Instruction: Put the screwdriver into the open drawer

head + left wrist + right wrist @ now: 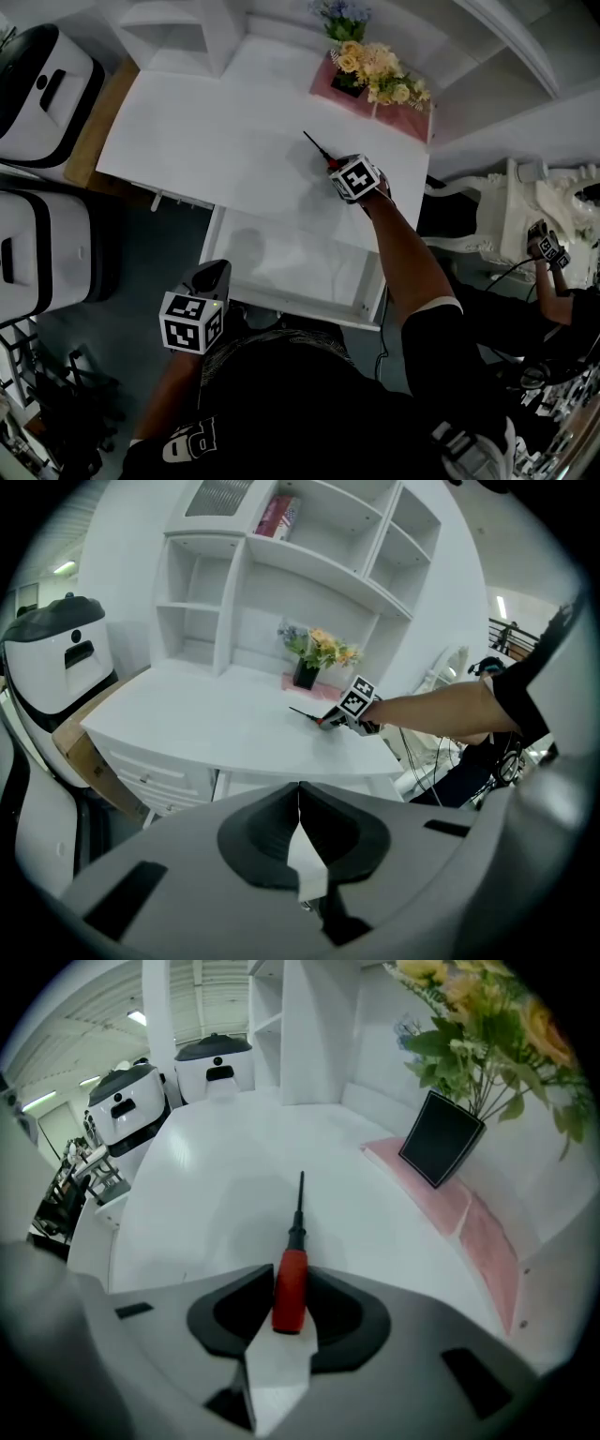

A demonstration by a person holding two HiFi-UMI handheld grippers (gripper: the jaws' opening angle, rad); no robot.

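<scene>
Red-handled screwdriver (290,1279), thin black shaft, flat on white desk top (216,141), beyond white open drawer (281,248). Right gripper (291,1293) tilted steeply down, arm stretched over drawer, jaws closed against handle's two sides. Left gripper (298,803) held back beside drawer's front corner, jaws together, empty. White shirt lettering (192,441) unreadable.
</scene>
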